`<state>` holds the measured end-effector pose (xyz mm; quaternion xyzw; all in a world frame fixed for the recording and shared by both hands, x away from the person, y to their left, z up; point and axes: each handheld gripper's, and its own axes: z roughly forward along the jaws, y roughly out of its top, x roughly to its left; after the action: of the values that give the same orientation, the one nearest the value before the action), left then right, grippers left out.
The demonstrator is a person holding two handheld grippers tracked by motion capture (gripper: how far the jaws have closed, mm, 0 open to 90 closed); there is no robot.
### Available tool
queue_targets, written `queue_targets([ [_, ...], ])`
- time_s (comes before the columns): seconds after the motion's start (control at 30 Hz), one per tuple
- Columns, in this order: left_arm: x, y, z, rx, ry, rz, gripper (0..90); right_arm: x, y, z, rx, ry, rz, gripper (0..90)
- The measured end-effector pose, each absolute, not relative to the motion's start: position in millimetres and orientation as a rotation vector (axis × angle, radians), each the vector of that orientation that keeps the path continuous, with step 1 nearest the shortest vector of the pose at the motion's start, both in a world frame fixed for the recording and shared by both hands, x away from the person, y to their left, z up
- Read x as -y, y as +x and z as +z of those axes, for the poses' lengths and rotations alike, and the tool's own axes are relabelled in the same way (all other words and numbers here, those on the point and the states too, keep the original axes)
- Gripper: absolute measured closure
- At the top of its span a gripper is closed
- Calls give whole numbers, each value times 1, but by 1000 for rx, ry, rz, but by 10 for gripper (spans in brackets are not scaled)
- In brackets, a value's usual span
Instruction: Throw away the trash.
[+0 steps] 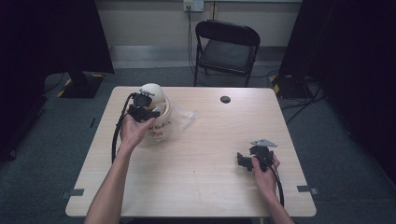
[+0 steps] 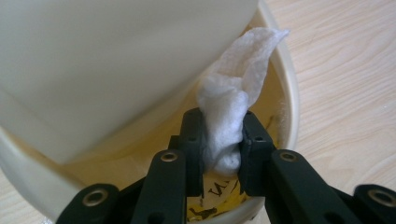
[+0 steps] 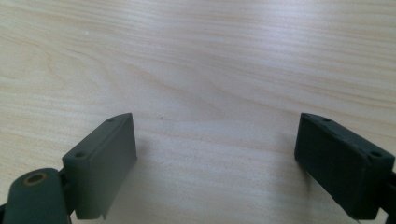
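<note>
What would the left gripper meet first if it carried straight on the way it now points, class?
Probably the cream bucket: the left gripper, shut on a white wipe, points into its mouth beside the tilted lid. Depth is unclear, but the inner wall looks closest.

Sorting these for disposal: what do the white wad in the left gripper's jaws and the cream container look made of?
The white wad looks like soft tissue or cotton: fuzzy, crumpled, matte. The cream container seems smooth plastic, slightly translucent at its thin rim, though glazed ceramic can't be ruled out.
</note>
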<state>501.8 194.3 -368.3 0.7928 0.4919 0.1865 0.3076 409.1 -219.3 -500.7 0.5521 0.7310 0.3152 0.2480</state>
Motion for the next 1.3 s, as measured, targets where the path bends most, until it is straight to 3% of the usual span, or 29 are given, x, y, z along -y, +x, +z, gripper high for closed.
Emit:
queue_targets([
  [0.8, -191, 505, -371, -1323, 2125, 508, 721, 219, 409, -501, -1992, 1505, 859, 115],
  [1.3, -185, 503, -370, -1356, 2127, 532, 585, 219, 409, -501, -1992, 1505, 858, 115],
])
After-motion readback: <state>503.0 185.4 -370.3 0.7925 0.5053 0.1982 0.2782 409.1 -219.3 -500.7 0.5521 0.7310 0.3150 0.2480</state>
